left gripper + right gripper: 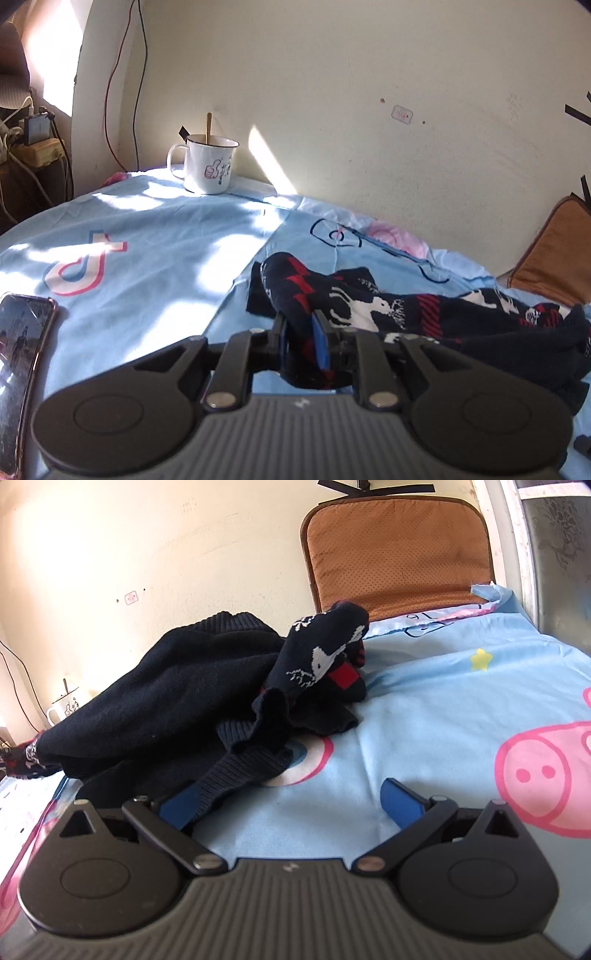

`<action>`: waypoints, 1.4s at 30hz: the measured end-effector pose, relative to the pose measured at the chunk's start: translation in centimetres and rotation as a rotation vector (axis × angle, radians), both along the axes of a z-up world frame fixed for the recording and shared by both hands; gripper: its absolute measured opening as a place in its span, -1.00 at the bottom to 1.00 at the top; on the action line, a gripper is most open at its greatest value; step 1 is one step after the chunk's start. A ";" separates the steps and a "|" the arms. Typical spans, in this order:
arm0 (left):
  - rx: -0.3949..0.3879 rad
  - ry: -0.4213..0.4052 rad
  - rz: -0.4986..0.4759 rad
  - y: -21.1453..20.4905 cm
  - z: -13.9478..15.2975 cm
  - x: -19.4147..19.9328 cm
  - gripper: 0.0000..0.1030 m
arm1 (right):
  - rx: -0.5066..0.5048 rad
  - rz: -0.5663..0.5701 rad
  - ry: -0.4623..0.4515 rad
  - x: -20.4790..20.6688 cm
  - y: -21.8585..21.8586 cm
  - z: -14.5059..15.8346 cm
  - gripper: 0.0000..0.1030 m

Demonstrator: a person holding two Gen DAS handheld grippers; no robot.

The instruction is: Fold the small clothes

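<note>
A small dark navy sweater with red and white patterns lies crumpled on the light blue sheet. My left gripper is shut on a patterned fold of the sweater, low over the sheet. In the right wrist view the sweater is bunched in a heap, with a ribbed hem trailing toward me. My right gripper is open, its left blue finger partly under that hem and its right finger over bare sheet.
A white enamel mug with a stick in it stands at the back by the wall. A phone lies at the left edge. A brown cushion leans on the wall at the far end. Cables hang at the left.
</note>
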State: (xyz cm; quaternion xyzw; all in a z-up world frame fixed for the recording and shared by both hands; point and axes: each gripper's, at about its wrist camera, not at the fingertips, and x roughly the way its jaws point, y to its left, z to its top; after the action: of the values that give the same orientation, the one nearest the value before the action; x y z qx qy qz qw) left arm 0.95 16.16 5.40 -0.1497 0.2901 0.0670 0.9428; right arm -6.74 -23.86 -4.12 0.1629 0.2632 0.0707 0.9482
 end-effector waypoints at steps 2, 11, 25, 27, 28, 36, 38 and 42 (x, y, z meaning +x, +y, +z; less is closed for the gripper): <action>0.017 -0.017 -0.021 -0.2 0.0 -1.0 -0.51 | 0.018 -0.017 -0.001 -0.2 -0.4 0.1 1.00; 0.170 -0.192 -0.166 -3.1 4.7 -1.2 0.52 | 0.145 -0.167 -0.087 -0.3 -6.1 2.8 1.00; 0.258 0.003 -0.631 -13.8 -1.6 8.1 -0.09 | -0.019 -0.119 -0.167 7.4 -7.3 6.5 1.00; 0.290 0.021 -0.619 -14.1 -2.1 7.7 -0.93 | -0.012 -0.096 -0.140 9.7 -7.2 6.4 1.00; 0.289 0.017 -0.594 -13.6 -1.9 7.3 -0.95 | -0.018 -0.082 -0.124 10.8 -7.0 6.3 1.00; 0.150 -0.119 -0.265 -4.0 3.1 4.5 -0.96 | 0.022 -0.034 0.080 15.6 -6.4 2.9 -0.69; 0.145 -0.124 -0.221 -2.9 3.8 4.5 -0.95 | 0.043 -0.111 -0.040 13.3 -7.7 4.7 -0.70; 0.148 -0.134 -0.318 -4.7 4.2 5.3 -0.64 | 0.036 -0.265 -0.256 7.4 -10.0 8.5 -0.70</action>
State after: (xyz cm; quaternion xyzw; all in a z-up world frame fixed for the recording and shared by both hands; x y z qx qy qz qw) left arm 6.27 11.42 9.61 -0.0364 0.2411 -0.0717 0.9672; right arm 0.63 -33.82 4.40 0.2027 0.1154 -0.0301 0.9720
